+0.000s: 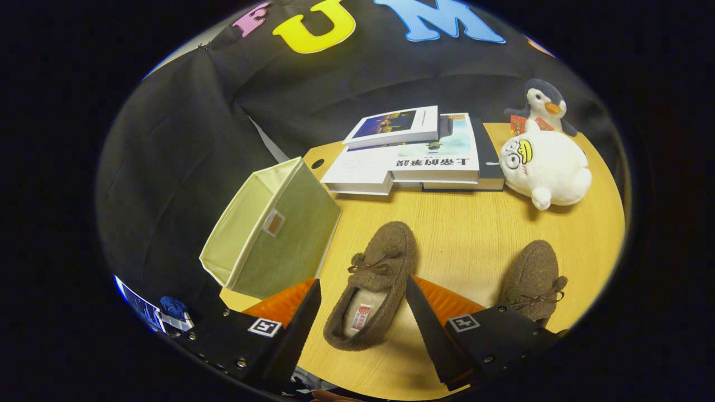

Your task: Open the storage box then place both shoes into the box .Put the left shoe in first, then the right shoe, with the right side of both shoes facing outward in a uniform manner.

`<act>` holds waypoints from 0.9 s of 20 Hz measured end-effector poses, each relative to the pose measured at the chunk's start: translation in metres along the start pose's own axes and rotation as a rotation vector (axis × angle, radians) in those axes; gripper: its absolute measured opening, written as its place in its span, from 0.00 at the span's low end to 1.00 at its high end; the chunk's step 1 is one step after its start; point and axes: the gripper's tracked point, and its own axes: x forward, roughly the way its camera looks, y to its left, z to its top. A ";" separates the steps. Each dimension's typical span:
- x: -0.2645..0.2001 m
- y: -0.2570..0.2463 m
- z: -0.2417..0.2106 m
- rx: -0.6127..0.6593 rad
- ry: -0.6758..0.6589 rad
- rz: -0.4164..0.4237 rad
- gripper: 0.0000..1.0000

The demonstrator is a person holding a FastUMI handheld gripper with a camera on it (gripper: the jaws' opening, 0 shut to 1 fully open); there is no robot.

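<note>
Our jaws (363, 312) are spread wide with one shoe (373, 285) between them. The other shoe (533, 279) and the box (271, 229) flank them. We should pinch its sides gently.

Box (273, 229) lay left of near shoe (373, 285), w/ other shoe (533, 279) right; books (410, 153) behind, gripper (363, 312) fingers spread astride near shoe.

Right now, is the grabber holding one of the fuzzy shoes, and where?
No, nothing is held. The gripper is open, its fingers either side of the near brown shoe without pressing on it. The other shoe sits beside the right finger.
</note>
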 end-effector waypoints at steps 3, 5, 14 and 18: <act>0.012 -0.009 -0.011 -0.014 0.031 -0.023 0.93; 0.025 -0.017 -0.021 -0.008 0.062 -0.053 0.93; 0.075 -0.050 -0.037 0.010 0.134 -0.210 0.84; 0.082 -0.055 -0.035 0.048 0.131 -0.253 0.22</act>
